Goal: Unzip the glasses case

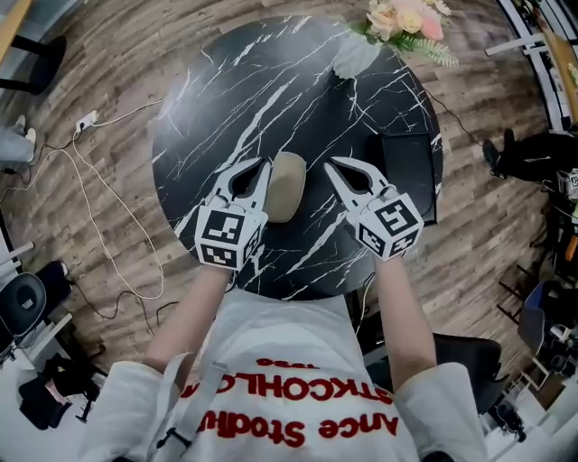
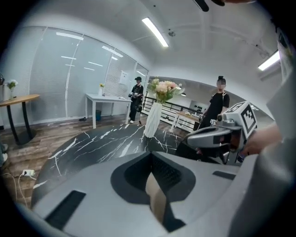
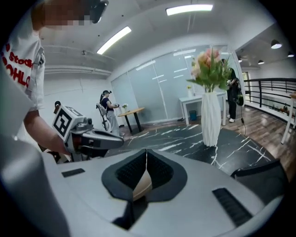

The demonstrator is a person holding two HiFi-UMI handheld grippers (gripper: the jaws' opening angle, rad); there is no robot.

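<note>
A beige oval glasses case (image 1: 287, 186) lies on the round black marble table (image 1: 253, 81), between my two grippers. My left gripper (image 1: 266, 163) is at the case's left side, its jaws shut with nothing in them. The right gripper (image 1: 328, 162) hangs a little to the right of the case, also shut and empty. In the left gripper view the closed tips (image 2: 151, 153) meet above a strip of the case (image 2: 155, 198). In the right gripper view the case (image 3: 141, 185) shows through the gap under the shut tips (image 3: 146, 151). Whether either gripper touches the case is not visible.
A white vase (image 1: 355, 56) with pink flowers (image 1: 406, 20) stands at the table's far edge. A flat black pad (image 1: 408, 171) lies at the right side of the table. Cables (image 1: 95, 207) run over the wooden floor to the left. Several people stand in the background.
</note>
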